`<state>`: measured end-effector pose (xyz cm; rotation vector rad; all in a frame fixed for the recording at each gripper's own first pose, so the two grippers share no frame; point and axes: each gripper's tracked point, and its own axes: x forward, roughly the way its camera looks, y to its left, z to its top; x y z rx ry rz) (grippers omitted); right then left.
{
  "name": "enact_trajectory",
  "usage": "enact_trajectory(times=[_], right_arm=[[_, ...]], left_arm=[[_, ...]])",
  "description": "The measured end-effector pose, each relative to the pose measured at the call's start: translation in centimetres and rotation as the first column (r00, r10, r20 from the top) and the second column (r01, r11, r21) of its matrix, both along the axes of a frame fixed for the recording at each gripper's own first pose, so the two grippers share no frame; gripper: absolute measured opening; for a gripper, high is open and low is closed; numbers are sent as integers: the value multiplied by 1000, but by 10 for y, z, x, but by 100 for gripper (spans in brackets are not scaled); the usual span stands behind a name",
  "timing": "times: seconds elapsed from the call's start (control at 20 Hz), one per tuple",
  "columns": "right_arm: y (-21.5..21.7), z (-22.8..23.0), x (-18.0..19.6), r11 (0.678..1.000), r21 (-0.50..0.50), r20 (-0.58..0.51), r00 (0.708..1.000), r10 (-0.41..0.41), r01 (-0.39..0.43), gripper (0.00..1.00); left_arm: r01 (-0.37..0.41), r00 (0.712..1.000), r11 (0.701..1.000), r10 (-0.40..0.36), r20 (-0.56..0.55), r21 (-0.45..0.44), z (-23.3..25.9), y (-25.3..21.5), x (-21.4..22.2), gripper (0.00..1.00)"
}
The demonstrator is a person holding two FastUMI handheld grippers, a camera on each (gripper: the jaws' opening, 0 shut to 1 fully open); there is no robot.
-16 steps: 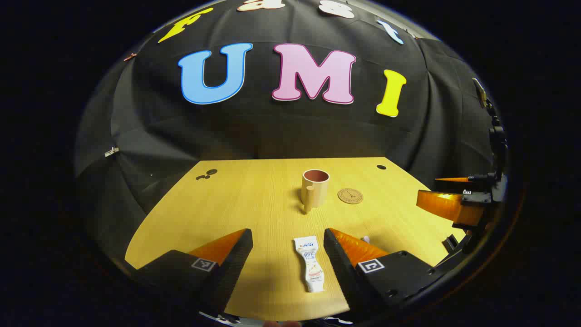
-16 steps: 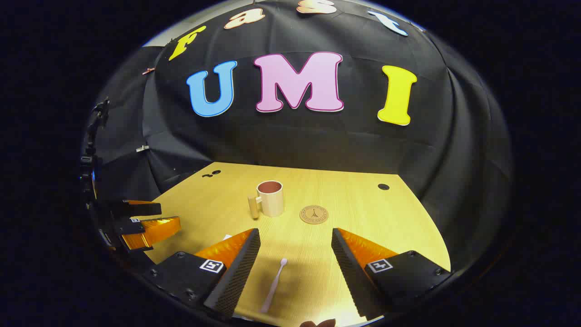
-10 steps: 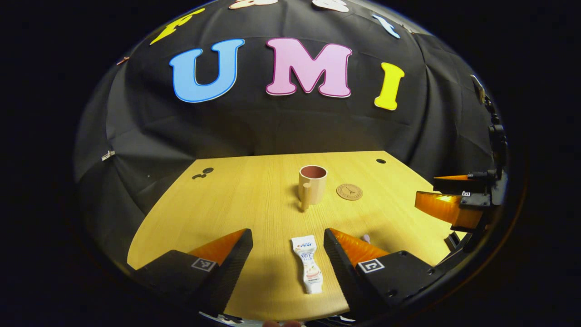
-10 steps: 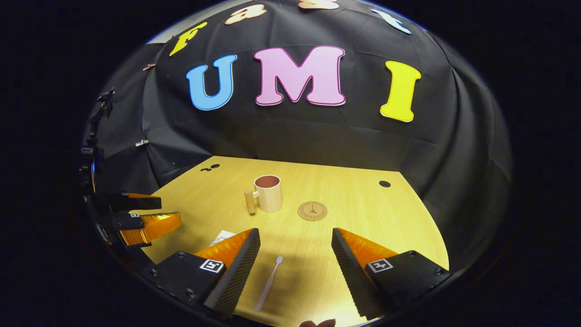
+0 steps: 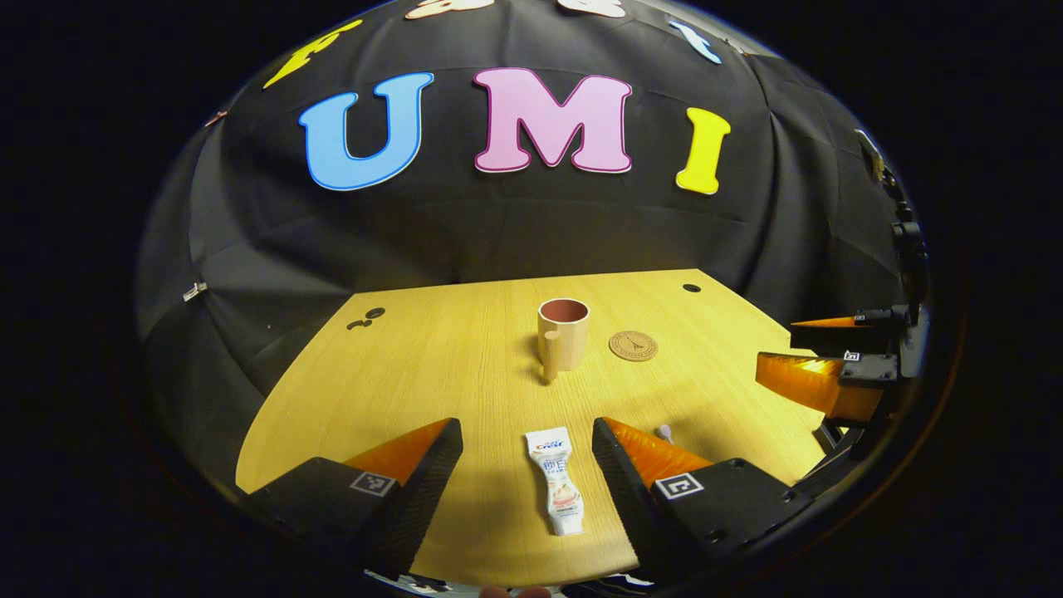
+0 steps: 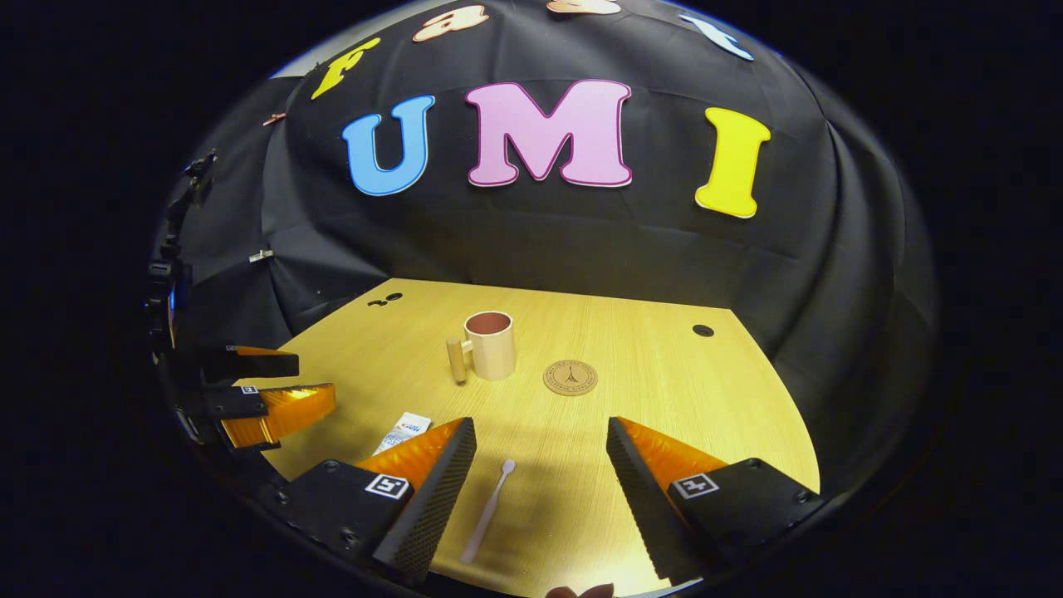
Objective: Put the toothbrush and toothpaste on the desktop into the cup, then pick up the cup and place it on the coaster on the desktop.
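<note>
1. Left tool (image 5: 526, 465) at the bottom of the left gripper view: jaws spread wide, nothing between the pads, hanging above the bench (image 5: 399, 374).
2. Right there in the gap lies the toothpaste (image 5: 557, 480), flat on the wood in the lower middle of the frame, nearer the right-hand finger but touching neither.
3. Over to the right tool (image 6: 540, 473), low in the right gripper view: equally wide open, empty-handed, also off the surface.
4. The toothbrush (image 6: 488, 512) lies flat between its fingers, slanting, head toward the upper right, closer to the left-hand finger.
5. Out past both, the cup (image 6: 490, 345) stands upright in mid-frame, handle sticking out to its left in the right gripper view, opening empty as far as can be seen.
6. Just to the cup's right sits the round coaster (image 6: 570, 377), flat, near the cup but apart from it.
7. At the right edge of the left gripper view, the right tool shows side-on, fingers parted; the toothbrush head peeks out beside the left tool's right-hand finger.
</note>
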<state>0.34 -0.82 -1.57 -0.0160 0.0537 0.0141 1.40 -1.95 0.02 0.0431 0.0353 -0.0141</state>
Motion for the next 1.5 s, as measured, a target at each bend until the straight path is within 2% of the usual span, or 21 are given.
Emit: enact_trajectory(times=[0.15,0.35,0.55,0.75,0.85,0.9,1.15,1.3,1.35,1.45,1.5], right_arm=[[2,-18,6,1000,7,-48,999,-2,2,98],[9,-44,13,1000,11,-116,993,6,-4,98],[18,-59,20,1000,11,-157,988,18,-16,98],[20,-65,22,999,30,-183,983,22,-17,98],[17,-65,23,999,37,-185,982,21,-14,98],[15,-66,23,999,42,-188,982,19,-12,98],[5,-70,28,997,71,-206,979,9,6,97],[4,-70,28,997,75,-206,979,6,9,98],[4,-71,28,997,74,-208,978,6,9,98],[5,-74,27,997,72,-216,976,9,6,98],[6,-76,27,997,73,-223,975,11,5,98]], left_arm=[[-5,1000,1000,4,-21,-13,-7,-5,5,98],[-34,994,999,32,-105,-18,-38,-6,29,98],[-49,970,998,38,-239,-42,-75,-9,57,97],[-56,944,996,29,-329,-72,-98,-11,77,95],[-69,931,995,38,-363,-74,-104,-10,85,90],[-65,922,996,36,-386,-62,-109,-12,91,80],[-63,883,997,32,-468,-51,-128,-18,100,73],[-89,857,994,46,-513,-60,-140,-18,102,64],[-87,862,994,44,-505,-62,-137,-19,105,61],[-75,858,996,38,-513,-52,-137,-21,104,48],[-69,854,997,35,-519,-46,-138,-23,105,48]])
